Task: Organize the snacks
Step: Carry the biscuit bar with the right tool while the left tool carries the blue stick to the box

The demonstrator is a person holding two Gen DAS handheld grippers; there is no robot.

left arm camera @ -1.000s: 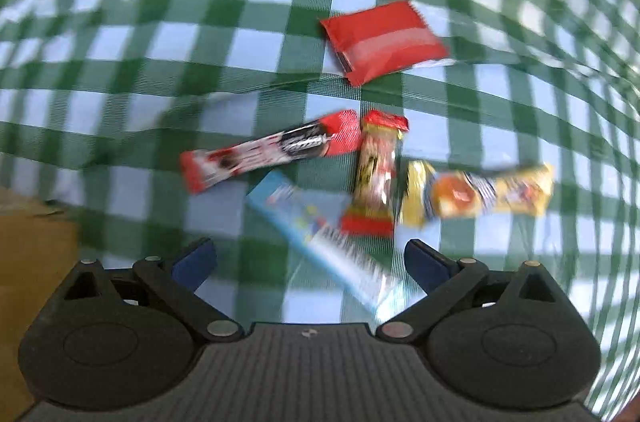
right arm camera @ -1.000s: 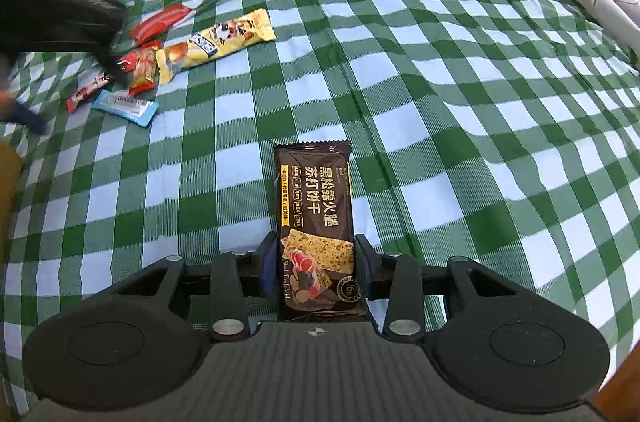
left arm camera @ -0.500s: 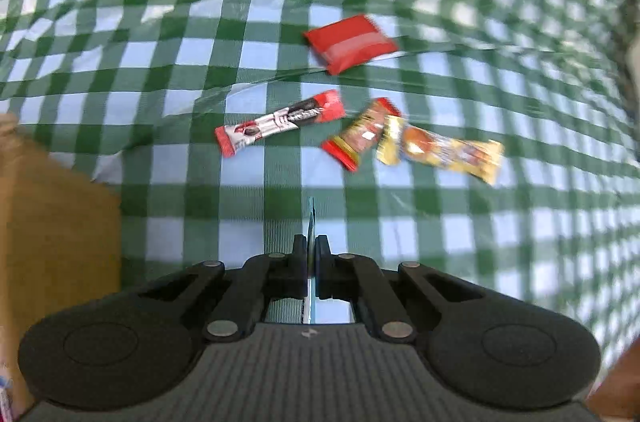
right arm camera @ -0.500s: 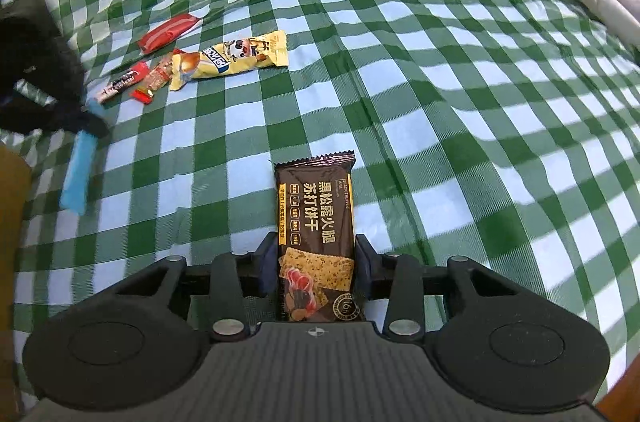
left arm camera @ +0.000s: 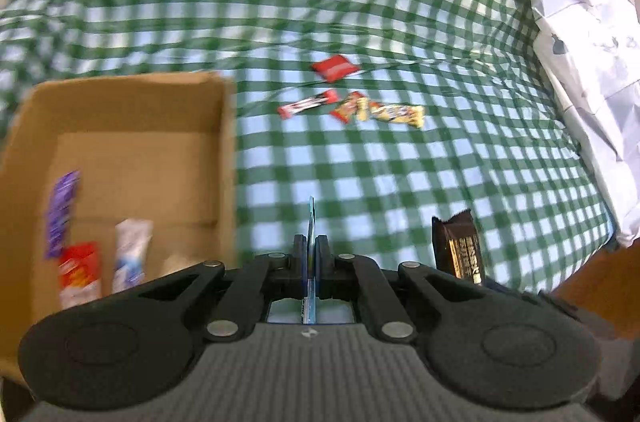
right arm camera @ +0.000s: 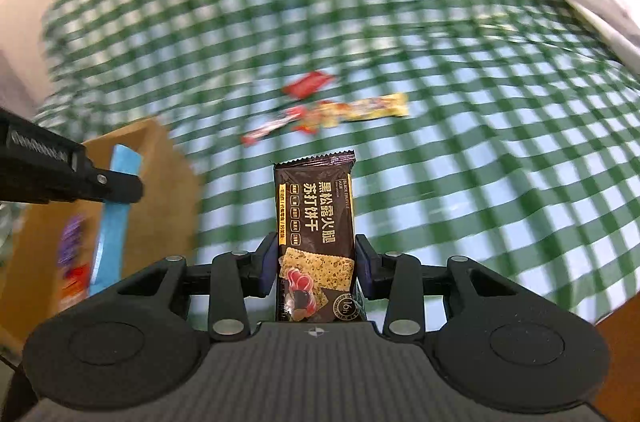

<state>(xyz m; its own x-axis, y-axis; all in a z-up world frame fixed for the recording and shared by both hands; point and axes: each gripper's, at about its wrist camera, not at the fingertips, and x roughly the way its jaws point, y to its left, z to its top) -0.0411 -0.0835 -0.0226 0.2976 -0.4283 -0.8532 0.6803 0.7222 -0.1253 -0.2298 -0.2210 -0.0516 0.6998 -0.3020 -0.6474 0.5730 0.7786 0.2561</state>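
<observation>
The left gripper [left arm camera: 310, 254] has its jaws pinched all the way together on a thin light-blue snack wrapper [left arm camera: 311, 222], seen edge-on as a narrow sliver in its own view; from the right wrist view the same flat blue strip [right arm camera: 110, 214] hangs over the open cardboard box [left arm camera: 132, 126]. The right gripper [right arm camera: 316, 262] is partly closed, its pads pressing both long edges of a glossy dark-brown soda-cracker packet [right arm camera: 314, 222] with a crimped top seam, held lengthwise.

The box sits at the left on the green-and-white checked cloth [left arm camera: 400, 182]. Inside it lie three blurred packets — a purple one [left arm camera: 60, 210], a red one [left arm camera: 78, 270] and a white-and-blue one [left arm camera: 130, 250].

Farther off on the cloth lie a plump red pouch [left arm camera: 334, 67], a slim red-ended bar [left arm camera: 308, 103], a short red-and-yellow bar [left arm camera: 348, 106] and a long yellow wrapper [left arm camera: 394, 113], the last two touching. White crinkled plastic [left arm camera: 580, 42] lies along the right edge.
</observation>
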